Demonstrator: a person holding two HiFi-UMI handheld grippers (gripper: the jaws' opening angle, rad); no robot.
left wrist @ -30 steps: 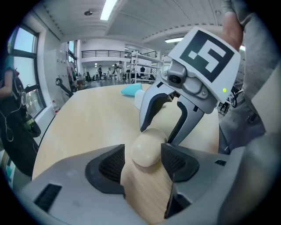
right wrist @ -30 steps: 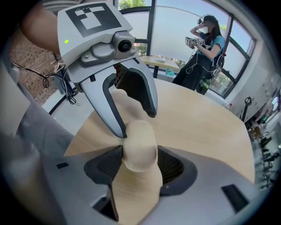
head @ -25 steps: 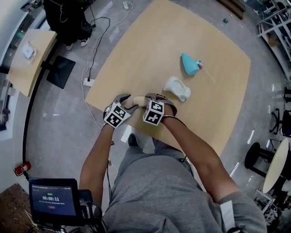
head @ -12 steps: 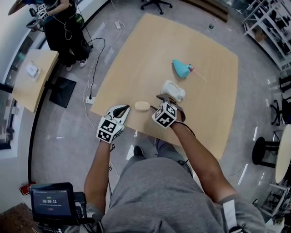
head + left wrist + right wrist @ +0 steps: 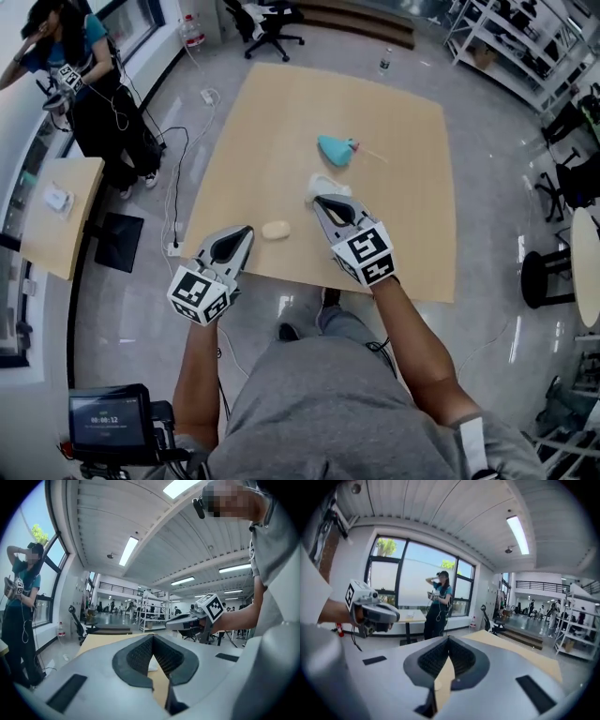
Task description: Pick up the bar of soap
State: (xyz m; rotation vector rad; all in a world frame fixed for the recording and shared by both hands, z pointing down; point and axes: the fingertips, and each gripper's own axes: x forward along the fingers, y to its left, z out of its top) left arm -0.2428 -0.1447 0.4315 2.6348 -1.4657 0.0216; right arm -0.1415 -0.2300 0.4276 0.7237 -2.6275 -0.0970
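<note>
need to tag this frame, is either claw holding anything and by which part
Nothing is held. The left claw and right claw are both shut and empty; the bar of soap lies on the table between them.

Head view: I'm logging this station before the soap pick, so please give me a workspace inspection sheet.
Surface: wooden table, three items on it.
Job's things: bar of soap near the front edge, untouched.
Clutter: teal object, white object farther back.
Grippers: left gripper and right gripper shut, empty, either side of the soap.
Cables: black cable and power strip on the floor, left of the table.
Surroundings: standing person, side table, office chair, shelving.
</note>
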